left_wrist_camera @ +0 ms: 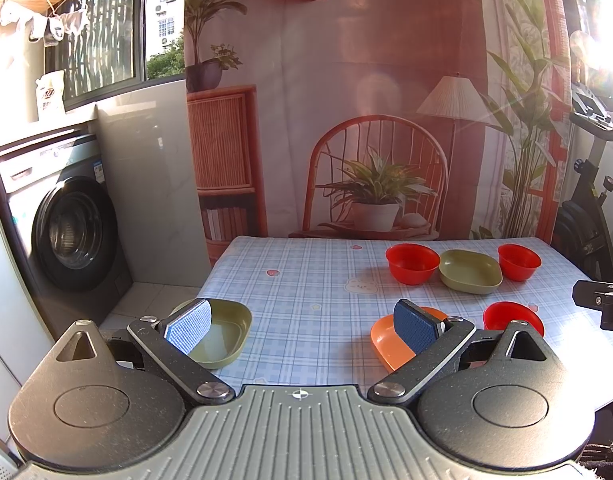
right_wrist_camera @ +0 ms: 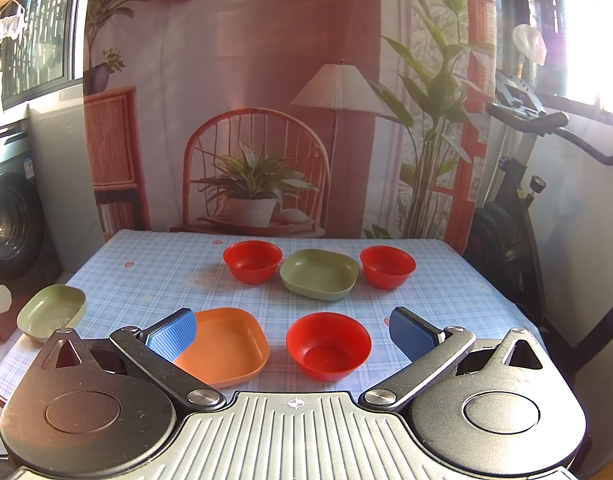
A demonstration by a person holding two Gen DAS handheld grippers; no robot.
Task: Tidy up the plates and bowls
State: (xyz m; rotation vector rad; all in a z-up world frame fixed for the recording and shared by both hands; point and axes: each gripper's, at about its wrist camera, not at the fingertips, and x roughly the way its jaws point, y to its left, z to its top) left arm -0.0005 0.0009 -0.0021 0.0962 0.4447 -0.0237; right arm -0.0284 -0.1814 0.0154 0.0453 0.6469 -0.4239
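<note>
Fingers of both the left gripper (left_wrist_camera: 302,326) and right gripper (right_wrist_camera: 292,332) spread wide, holding nothing, above the checked tablecloth (right_wrist_camera: 154,276); nearest red bowl (right_wrist_camera: 328,346) sits between the right pads.

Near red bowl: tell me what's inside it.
The near red bowl looks empty: bare red floor and walls show in the right wrist view. Its front rim hides the nearest inner wall.

We see from two fisheye cameras, each looking forward and slightly down along its gripper's fingers, low and close to the near edge of the checked table (left_wrist_camera: 306,280). Our left view sits further left, taking in the washing machine (left_wrist_camera: 66,232). Both views share the printed backdrop (right_wrist_camera: 266,60) and the near red bowl (right_wrist_camera: 328,346), lower right in the left view.
</note>
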